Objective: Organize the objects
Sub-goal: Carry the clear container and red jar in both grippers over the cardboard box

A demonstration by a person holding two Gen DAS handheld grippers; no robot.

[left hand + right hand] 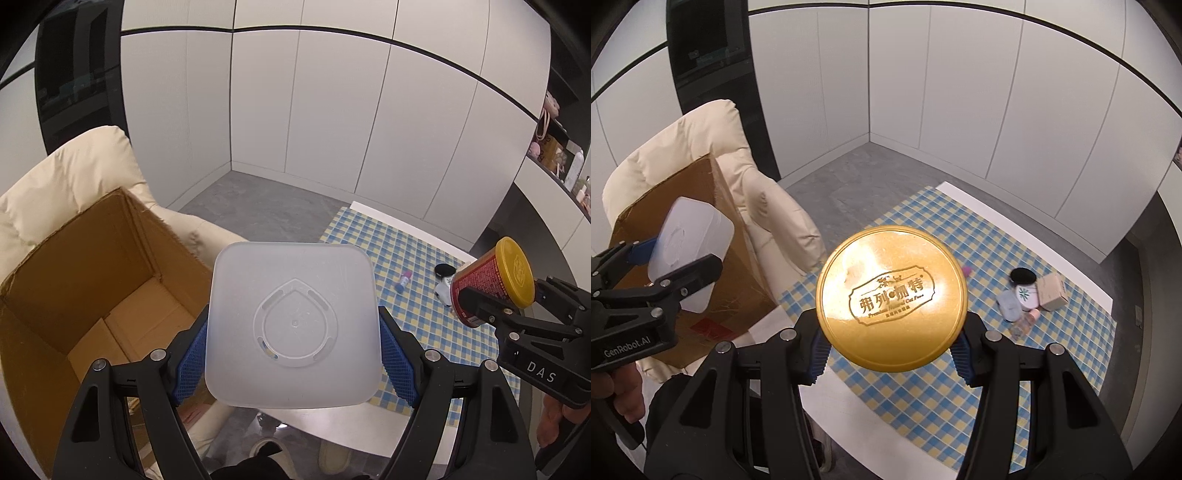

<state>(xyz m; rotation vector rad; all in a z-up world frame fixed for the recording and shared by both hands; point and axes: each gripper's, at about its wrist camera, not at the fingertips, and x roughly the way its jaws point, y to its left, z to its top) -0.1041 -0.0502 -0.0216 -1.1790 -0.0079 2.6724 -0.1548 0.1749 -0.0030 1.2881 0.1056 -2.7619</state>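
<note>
Jaws clamp frosted container (293,325) beside open cardboard box (92,280) rim.

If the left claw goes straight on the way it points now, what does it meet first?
Probably the checkered tablecloth near the cardboard box; the held translucent container hides the exact line.

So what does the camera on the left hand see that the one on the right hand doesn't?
Only the left view looks into the open cardboard box; it also shows wall shelves with small items. Only the right view shows the writing on the gold lid and a small beige carton on the cloth. Both show the cream armchair, the checkered tablecloth, the left tongs gripping the frosted tub, and the right tongs gripping the red can.
</note>
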